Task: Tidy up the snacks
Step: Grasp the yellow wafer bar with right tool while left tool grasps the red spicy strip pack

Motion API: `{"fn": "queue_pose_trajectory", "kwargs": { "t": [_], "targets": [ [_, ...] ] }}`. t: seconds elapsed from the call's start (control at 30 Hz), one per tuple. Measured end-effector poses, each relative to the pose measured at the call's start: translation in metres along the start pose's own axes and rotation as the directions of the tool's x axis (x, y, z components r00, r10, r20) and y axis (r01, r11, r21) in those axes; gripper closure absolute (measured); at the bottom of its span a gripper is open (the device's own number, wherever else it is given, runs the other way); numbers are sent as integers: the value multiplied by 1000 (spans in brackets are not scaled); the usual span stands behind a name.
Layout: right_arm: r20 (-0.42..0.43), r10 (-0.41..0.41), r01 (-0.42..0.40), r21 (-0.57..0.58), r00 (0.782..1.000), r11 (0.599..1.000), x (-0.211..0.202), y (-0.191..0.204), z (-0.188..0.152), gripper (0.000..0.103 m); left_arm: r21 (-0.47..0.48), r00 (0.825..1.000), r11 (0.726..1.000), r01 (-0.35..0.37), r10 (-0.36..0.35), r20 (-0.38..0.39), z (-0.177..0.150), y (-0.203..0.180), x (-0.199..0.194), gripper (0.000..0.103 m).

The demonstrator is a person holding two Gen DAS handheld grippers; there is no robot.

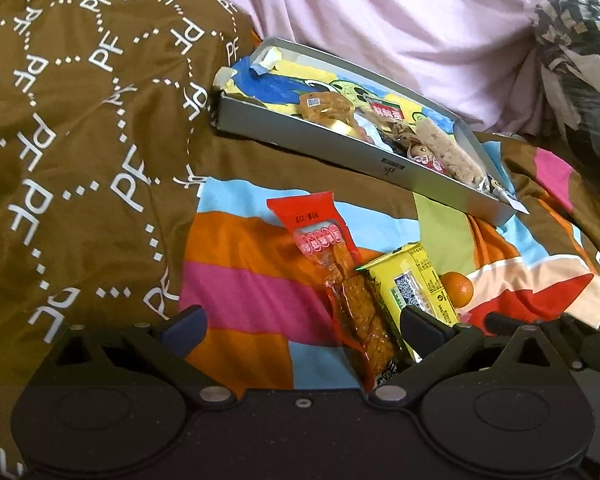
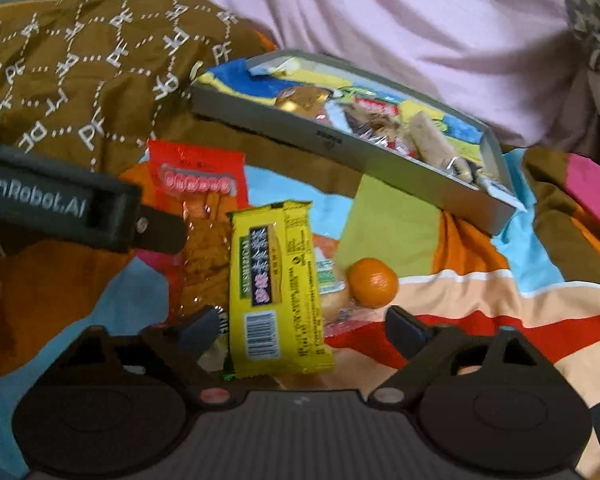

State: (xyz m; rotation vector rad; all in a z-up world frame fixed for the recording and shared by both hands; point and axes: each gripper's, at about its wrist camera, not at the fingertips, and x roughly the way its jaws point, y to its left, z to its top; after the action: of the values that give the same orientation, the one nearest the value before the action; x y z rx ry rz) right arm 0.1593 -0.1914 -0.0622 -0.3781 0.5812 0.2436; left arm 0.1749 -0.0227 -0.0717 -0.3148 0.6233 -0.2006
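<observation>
The yellow snack packet lies flat on the striped bedspread between the fingers of my right hand-held gripper, whose jaws stand spread around it without pressing on it. Touching its left edge is the red packet of spicy strips, and just beside its right edge sits a small orange on a clear wrapper. Beyond them the grey tray rests on the bed, tilted, with several snacks already inside, among them a long cereal bar. My left hand-held gripper is spread too, with nothing between its pads, its right finger over the near end of the yellow packet. A brown patterned quilt is heaped to the left.
</observation>
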Motion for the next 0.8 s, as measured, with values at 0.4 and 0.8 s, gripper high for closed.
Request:
{"fn": "queue_pose_trajectory", "kwargs": {
  "t": [0.4, 0.8],
  "targets": [
    [-16, -31, 31, 5, 999, 1000, -8, -11, 3, 45, 15, 1000, 1000, 24, -24, 11, -7, -2, 0, 1],
    [-115, 15, 9, 206, 993, 979, -19, -52, -8, 45, 42, 989, 989, 141, -140, -45, 1, -19, 26, 1]
  ]
}}
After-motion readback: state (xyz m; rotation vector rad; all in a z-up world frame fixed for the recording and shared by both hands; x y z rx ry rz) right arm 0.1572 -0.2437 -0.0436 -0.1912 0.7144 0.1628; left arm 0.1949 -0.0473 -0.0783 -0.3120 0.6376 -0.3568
